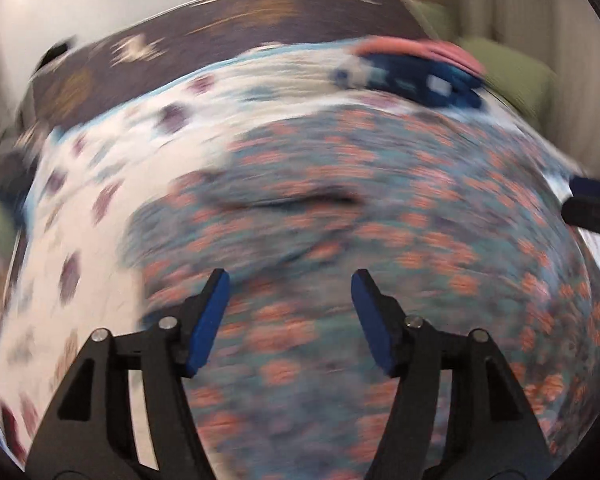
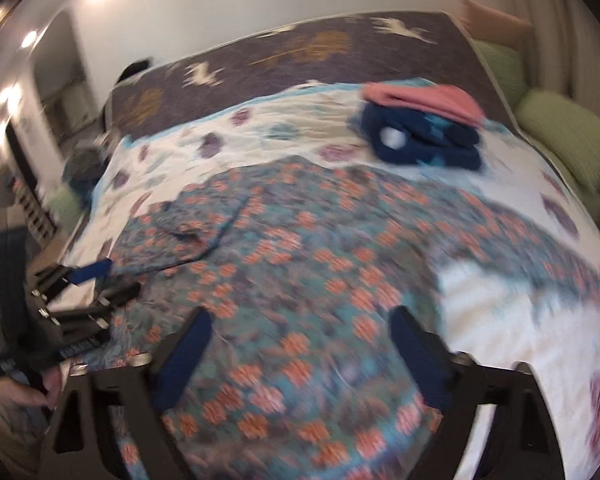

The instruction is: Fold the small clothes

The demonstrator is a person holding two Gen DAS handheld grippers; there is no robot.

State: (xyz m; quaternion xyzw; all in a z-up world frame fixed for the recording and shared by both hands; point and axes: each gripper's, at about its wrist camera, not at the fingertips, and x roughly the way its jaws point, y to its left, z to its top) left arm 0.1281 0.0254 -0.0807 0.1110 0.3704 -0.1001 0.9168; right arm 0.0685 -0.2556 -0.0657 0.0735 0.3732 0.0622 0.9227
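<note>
A teal garment with orange flowers lies spread on the white patterned bedsheet; it also shows in the right wrist view, with a sleeve reaching right. My left gripper is open and empty just above the garment. My right gripper is open and empty over the garment's near part. The left gripper shows at the left of the right wrist view; the right gripper's fingers show at the right edge of the left wrist view. Both views are motion-blurred.
A stack of a pink cloth on a dark blue garment sits at the far right of the bed. A dark patterned blanket lies behind. Green cushions lie along the right side.
</note>
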